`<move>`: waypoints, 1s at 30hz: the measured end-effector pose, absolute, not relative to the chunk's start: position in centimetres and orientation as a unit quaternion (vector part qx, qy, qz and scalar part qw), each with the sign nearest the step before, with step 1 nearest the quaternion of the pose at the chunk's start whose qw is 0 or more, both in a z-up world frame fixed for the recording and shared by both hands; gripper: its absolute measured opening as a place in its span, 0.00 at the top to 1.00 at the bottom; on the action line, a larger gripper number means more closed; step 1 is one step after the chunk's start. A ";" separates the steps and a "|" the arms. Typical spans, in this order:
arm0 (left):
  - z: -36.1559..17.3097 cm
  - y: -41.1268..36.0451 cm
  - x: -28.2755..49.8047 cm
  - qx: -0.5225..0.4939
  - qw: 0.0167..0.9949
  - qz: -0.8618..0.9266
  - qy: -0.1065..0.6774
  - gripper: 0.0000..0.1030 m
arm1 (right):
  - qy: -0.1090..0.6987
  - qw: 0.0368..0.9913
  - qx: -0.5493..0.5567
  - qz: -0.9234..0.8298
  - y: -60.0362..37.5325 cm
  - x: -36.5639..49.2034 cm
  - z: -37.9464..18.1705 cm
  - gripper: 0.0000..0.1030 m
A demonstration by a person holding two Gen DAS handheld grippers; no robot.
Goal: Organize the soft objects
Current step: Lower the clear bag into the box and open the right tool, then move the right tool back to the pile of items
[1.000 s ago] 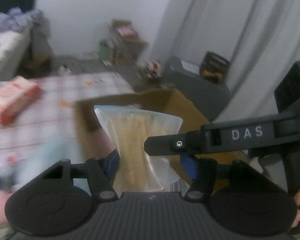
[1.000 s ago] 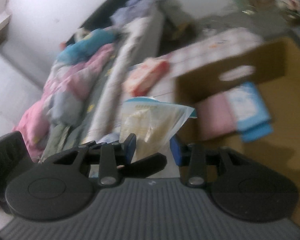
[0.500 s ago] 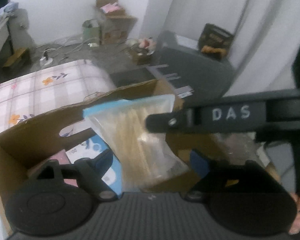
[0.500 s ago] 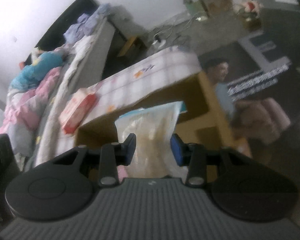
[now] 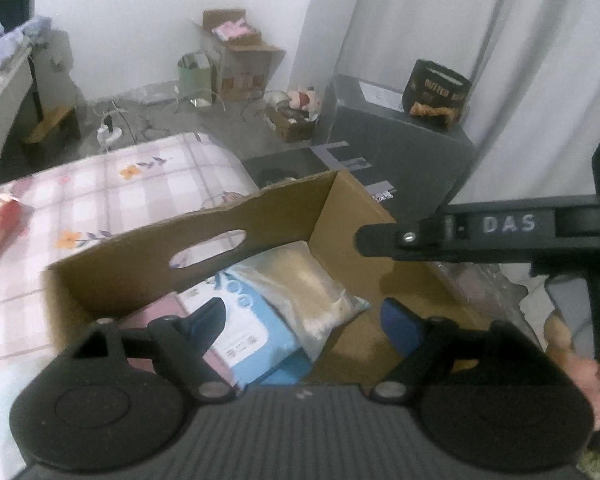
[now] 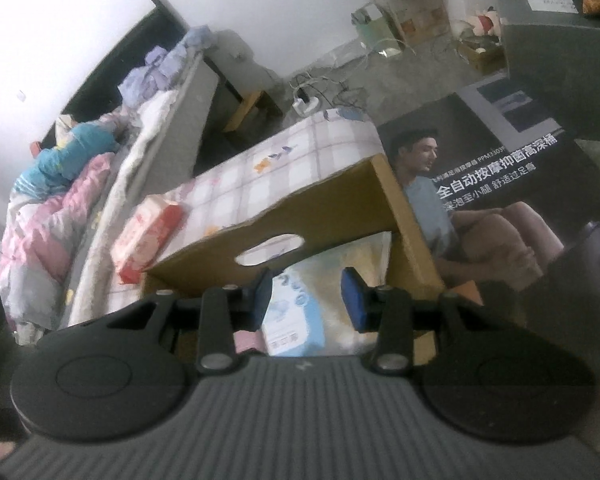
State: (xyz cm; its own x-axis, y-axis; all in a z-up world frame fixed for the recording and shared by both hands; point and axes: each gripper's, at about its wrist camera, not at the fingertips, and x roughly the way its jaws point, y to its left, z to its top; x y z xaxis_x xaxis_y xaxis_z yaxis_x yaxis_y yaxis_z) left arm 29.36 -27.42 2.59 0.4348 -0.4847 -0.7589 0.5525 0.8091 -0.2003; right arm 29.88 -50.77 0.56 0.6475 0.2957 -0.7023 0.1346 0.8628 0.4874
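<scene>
An open cardboard box stands on the checked mattress. Inside lie a clear bag of beige cloth, a blue and white soft pack and a pink pack. My left gripper is open and empty just above the box. My right gripper is open and empty above the same box, over the blue and white pack and the clear bag. The right tool's arm marked DAS crosses the left wrist view above the box.
A red and white tissue pack lies on the checked mattress left of the box. A dark printed carton stands right of the box. A bed with piled bedding is at the left. Boxes and cables lie on the far floor.
Both grippers held the clear bag a second ago, carried it over the box and opened. The bag now lies inside the box beside the blue pack.
</scene>
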 end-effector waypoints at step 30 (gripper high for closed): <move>5.2 6.0 12.7 -0.055 0.946 -0.078 0.311 0.10 | 0.443 0.823 0.218 0.279 -25.5 21.8 7.8 0.57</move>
State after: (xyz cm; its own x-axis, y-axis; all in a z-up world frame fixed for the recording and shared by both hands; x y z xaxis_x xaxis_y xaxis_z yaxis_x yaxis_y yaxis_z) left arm 12.71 6.03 5.18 0.7951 -0.1808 -0.5790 0.1124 0.9819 -0.1523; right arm 21.77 -25.50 7.78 0.4507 0.6534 -0.6082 -0.2667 0.7488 0.6068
